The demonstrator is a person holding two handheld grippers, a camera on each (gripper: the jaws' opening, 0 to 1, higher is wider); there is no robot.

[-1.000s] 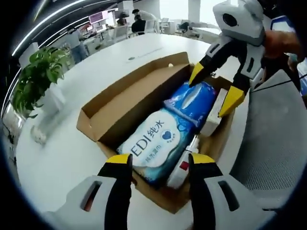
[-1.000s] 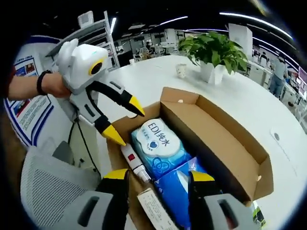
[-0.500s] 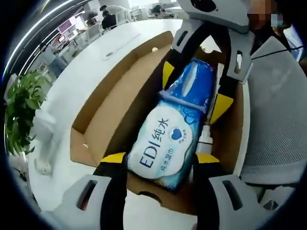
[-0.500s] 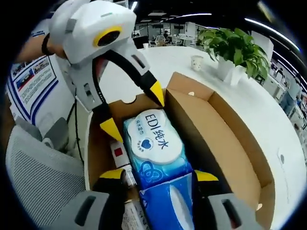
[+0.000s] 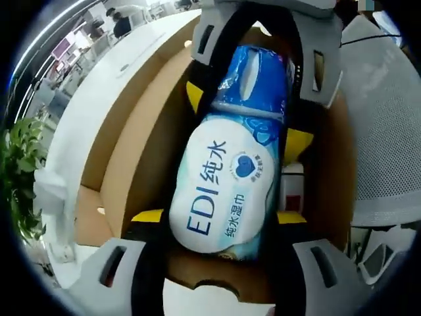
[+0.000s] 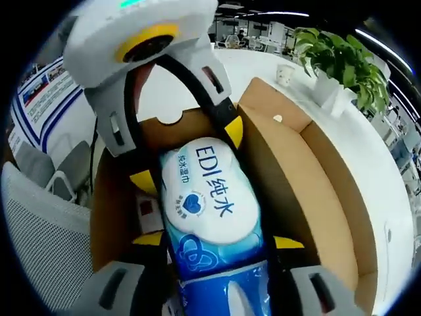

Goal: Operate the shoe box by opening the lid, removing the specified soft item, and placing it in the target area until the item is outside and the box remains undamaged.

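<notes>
**Both grippers straddle the wipes pack inside the open box**

The brown cardboard shoe box (image 5: pixel 138 125) stands open on a white round table (image 6: pixel 358 125), its lid flap (image 6: pixel 329 178) folded out to one side. Lying lengthwise inside is a soft white-and-blue wet-wipes pack printed "EDI" (image 5: pixel 227 187), with a blue plastic tissue pack (image 5: pixel 256 79) end to end against it.

The left gripper (image 5: pixel 220 217) has its yellow-tipped jaws spread wide, one on each side of the near end of the wipes pack; whether the tips press the pack is hard to tell. The right gripper (image 6: pixel 220 241) is likewise spread wide, its jaws flanking the seam where the wipes pack meets the tissue pack. Each gripper appears in the other's view, reaching down into the box from the far end.

A small white bottle with a red label (image 5: pixel 293 187) is wedged between the wipes pack and the box wall, crowding one jaw on that side. A leafy green potted plant (image 6: pixel 342 62) and a small white cup (image 6: pixel 285 74) stand on the table beyond the lid. A grey mesh chair (image 5: pixel 385 131) sits just beside the box.
</notes>
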